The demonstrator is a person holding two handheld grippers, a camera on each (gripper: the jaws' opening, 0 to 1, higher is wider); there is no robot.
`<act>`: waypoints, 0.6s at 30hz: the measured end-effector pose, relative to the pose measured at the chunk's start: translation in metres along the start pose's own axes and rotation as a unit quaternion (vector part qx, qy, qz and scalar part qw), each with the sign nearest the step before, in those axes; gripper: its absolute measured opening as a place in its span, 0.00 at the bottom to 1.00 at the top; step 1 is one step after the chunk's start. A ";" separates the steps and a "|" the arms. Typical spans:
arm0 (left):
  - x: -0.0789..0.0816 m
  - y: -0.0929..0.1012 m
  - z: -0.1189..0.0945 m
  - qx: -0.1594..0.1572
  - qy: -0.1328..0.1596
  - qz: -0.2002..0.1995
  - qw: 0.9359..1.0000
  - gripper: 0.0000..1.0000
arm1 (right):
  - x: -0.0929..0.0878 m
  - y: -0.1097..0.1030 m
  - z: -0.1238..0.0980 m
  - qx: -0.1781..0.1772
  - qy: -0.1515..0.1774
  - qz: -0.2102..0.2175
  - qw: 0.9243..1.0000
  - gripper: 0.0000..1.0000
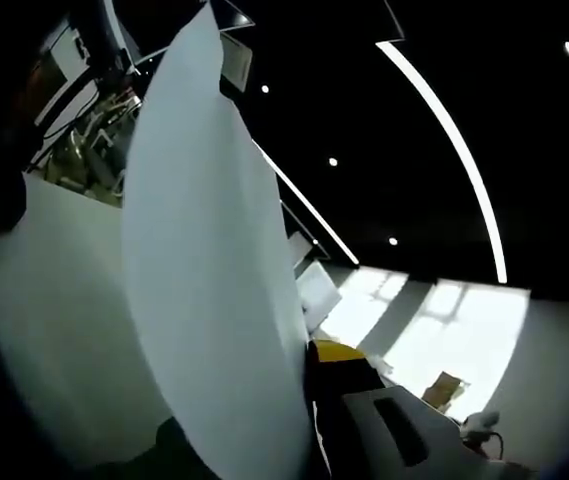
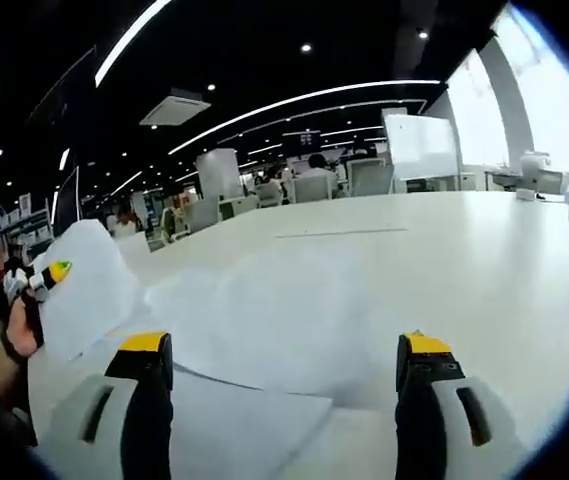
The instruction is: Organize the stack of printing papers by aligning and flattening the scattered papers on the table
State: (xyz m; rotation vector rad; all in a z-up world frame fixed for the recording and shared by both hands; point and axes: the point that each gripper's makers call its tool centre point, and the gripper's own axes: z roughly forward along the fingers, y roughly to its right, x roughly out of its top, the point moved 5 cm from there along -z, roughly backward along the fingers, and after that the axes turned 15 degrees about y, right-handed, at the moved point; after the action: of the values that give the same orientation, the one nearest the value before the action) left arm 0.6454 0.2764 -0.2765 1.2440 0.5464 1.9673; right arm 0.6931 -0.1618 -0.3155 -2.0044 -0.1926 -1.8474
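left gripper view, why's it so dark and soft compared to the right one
Left gripper view: tilted toward the dark ceiling, a blurred sheet of paper held close; window glare blown out. Right gripper view: evenly lit white table, papers low-contrast, fisheye bending the ceiling light strips.

Matt white paper sheets (image 2: 264,320) on smooth table (image 2: 484,260).

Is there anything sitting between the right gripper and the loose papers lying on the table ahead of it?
Nothing visible. The right gripper hangs open over the table, and the loose papers lie directly ahead between its jaws.
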 end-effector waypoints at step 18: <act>-0.001 0.002 -0.001 0.001 0.000 -0.001 1.000 0.07 | -0.003 0.002 -0.003 0.002 -0.009 0.036 0.999 0.77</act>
State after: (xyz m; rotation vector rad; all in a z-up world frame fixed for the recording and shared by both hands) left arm 0.6445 0.2744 -0.2760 1.2446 0.5488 1.9651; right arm 0.6910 -0.1639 -0.3188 -1.9994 -0.1278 -1.7848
